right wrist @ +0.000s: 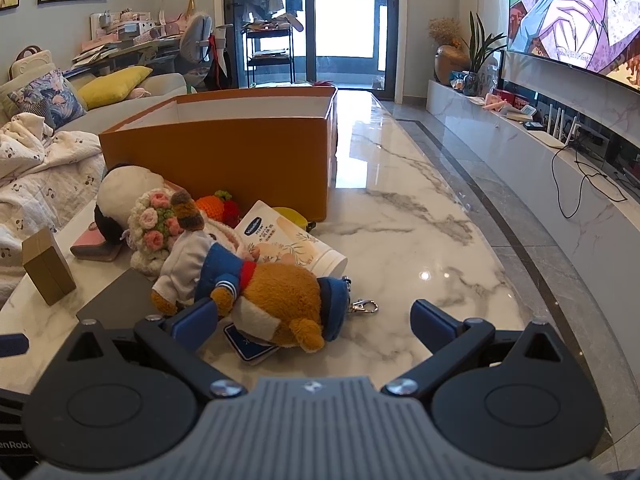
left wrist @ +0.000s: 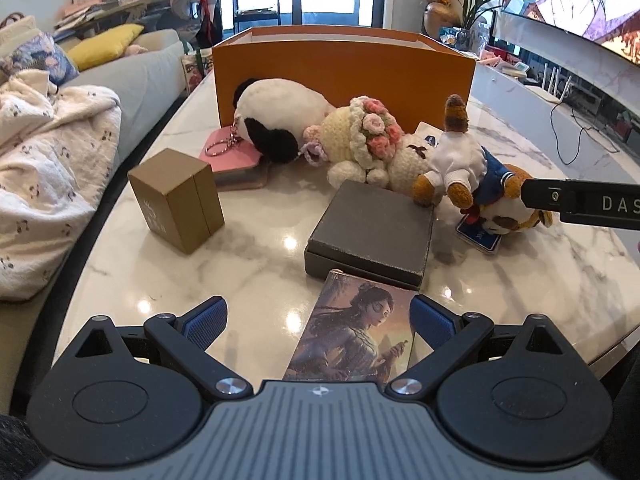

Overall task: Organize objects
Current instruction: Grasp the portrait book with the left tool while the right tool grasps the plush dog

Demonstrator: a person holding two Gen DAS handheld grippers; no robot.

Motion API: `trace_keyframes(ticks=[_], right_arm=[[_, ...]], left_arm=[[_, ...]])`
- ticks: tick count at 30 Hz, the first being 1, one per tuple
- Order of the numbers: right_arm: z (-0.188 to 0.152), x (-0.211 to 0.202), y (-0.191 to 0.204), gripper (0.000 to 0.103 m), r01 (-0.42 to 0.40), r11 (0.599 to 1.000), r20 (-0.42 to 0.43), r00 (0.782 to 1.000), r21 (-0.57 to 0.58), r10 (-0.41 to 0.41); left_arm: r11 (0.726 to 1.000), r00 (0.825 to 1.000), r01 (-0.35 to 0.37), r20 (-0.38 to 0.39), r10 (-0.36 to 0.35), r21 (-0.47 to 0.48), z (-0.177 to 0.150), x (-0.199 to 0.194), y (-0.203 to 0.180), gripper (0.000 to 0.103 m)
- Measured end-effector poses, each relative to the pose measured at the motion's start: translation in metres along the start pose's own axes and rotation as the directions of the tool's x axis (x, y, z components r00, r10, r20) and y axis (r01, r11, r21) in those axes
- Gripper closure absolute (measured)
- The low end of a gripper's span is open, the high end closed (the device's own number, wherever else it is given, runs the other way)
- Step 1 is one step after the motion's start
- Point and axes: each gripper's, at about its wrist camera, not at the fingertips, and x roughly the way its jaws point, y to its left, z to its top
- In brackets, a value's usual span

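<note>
An open orange box (left wrist: 344,76) stands at the back of the marble table (left wrist: 256,236); it also shows in the right wrist view (right wrist: 224,160). In front lie a panda plush (left wrist: 276,120), a crocheted flower doll (left wrist: 372,140), a brown dog plush in blue and white (left wrist: 472,176), a dark grey box (left wrist: 372,228), a tan box (left wrist: 176,196) and a picture card box (left wrist: 352,336). My left gripper (left wrist: 318,320) is open around the picture card box. My right gripper (right wrist: 314,326) is open, its jaws either side of the dog plush (right wrist: 276,300).
A pink case (left wrist: 232,156) lies under the panda. A cream tube (right wrist: 288,244), a crocheted carrot (right wrist: 212,206) and a blue card deck (right wrist: 248,346) lie near the dog plush. A sofa with blankets (left wrist: 52,152) is left; a TV console (right wrist: 560,168) is right.
</note>
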Motion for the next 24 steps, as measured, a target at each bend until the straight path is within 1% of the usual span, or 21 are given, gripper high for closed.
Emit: trace_keyframes(ticks=[3, 7, 9, 11, 14, 15, 18, 20, 23, 24], right_arm=[[0.001, 0.000, -0.002, 0.001, -0.008, 1.000, -0.002, 1.000, 0.006, 0.008], [0.002, 0.000, -0.005, 0.001, -0.016, 1.000, -0.003, 1.000, 0.016, 0.016], [0.002, 0.000, -0.007, 0.001, -0.018, 1.000, -0.004, 1.000, 0.021, 0.019], [0.001, 0.000, -0.009, 0.001, -0.018, 1.000, -0.005, 1.000, 0.023, 0.018], [0.001, -0.002, -0.012, 0.001, -0.029, 0.999, -0.001, 1.000, 0.015, 0.029], [0.001, -0.002, -0.013, 0.001, -0.039, 0.999, -0.005, 0.999, 0.001, 0.039], [0.004, 0.005, -0.014, 0.001, -0.101, 0.992, -0.041, 0.994, -0.076, 0.098], [0.007, 0.011, -0.014, 0.001, -0.131, 0.981, -0.066, 0.990, -0.139, 0.123], [0.010, 0.020, -0.015, 0.001, -0.171, 0.968, -0.089, 0.984, -0.186, 0.156], [0.010, 0.023, -0.013, 0.001, -0.192, 0.960, -0.098, 0.980, -0.203, 0.176]], left_arm=[[0.999, 1.000, 0.029, -0.002, -0.029, 0.015, 0.000, 0.000, 0.000, 0.000], [0.988, 0.994, 0.112, -0.007, -0.112, 0.110, -0.002, -0.003, -0.014, 0.000], [0.980, 0.994, 0.110, -0.017, -0.109, 0.163, -0.004, -0.002, -0.023, 0.000], [0.977, 0.995, 0.102, -0.034, -0.097, 0.189, -0.008, 0.002, -0.029, 0.000], [0.974, 0.993, 0.111, -0.072, -0.099, 0.199, -0.012, 0.008, -0.031, 0.000], [0.974, 0.993, 0.107, -0.072, -0.094, 0.200, -0.012, 0.009, -0.031, 0.000], [0.978, 0.992, 0.115, -0.077, -0.102, 0.177, -0.014, 0.011, -0.028, 0.000], [0.980, 0.990, 0.126, -0.078, -0.115, 0.151, -0.014, 0.013, -0.023, 0.000], [0.980, 0.991, 0.127, -0.066, -0.118, 0.155, -0.016, 0.012, -0.023, 0.000], [0.986, 0.993, 0.106, -0.062, -0.098, 0.131, -0.016, 0.011, -0.023, 0.000]])
